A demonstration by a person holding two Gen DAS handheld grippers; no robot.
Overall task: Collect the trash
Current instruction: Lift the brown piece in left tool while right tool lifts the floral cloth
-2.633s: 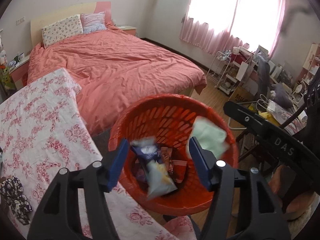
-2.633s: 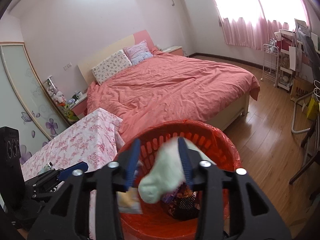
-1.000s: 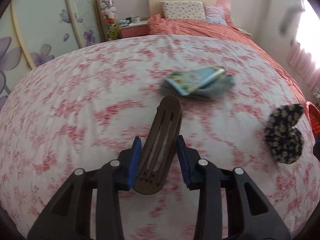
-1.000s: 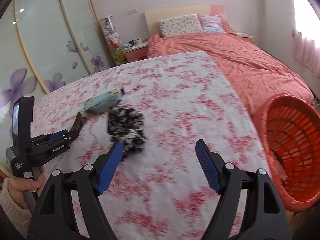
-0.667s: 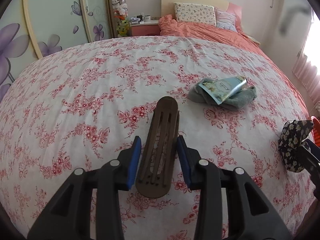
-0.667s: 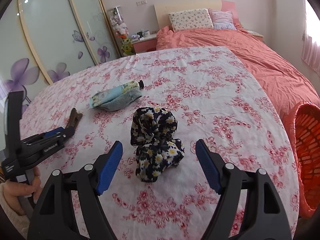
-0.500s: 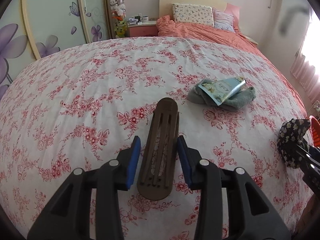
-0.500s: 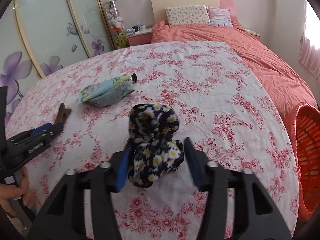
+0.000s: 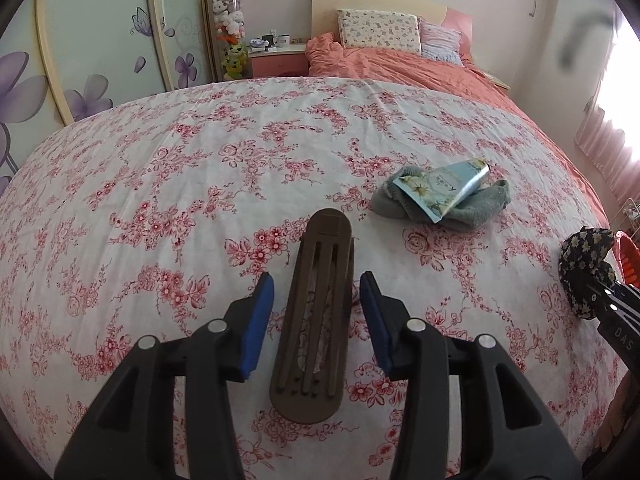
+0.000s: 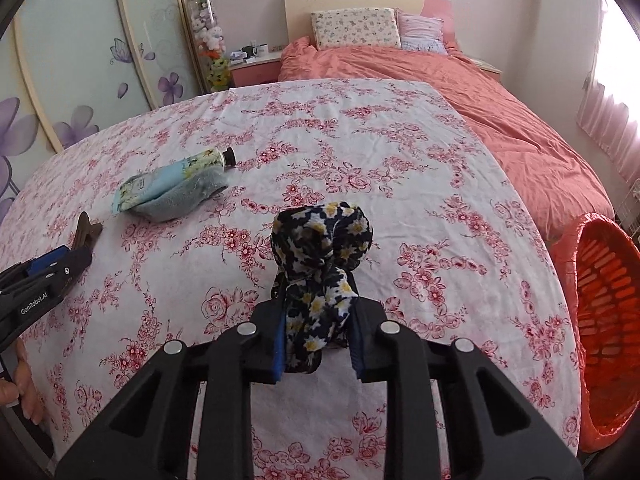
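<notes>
Bedroom setting: I am working over a table under a pink floral cloth [image 9: 160, 168], with a bed [image 10: 500, 92] beyond it and an orange basket [image 10: 600, 320] off the table's right edge. My left gripper [image 9: 316, 312] stands over a brown hair clip [image 9: 316, 312] lying flat on the cloth; the clip's long axis runs straight away from me, in line with the fingers, and sits between the 2 blue pads with a gap on each side. Those jaws are opening and hold nothing. My right gripper [image 10: 316, 344] has a dark flowered cloth bundle [image 10: 320, 256] between its pads; the jaws are closing and the pads already press its lower part, the rest bulging out ahead of the tips. I judge the basket is where collected items go; it lies to the right, so the right hand is the nearer one and its path across the cloth looks unobstructed. Well apart from both grippers, further back on the table, a tube [image 10: 176, 172] rests on a grey towel [image 10: 176, 200]; it blocks neither hand. A person's fingers [image 10: 24, 392] show at the left edge of the right view, beneath the left tool.
</notes>
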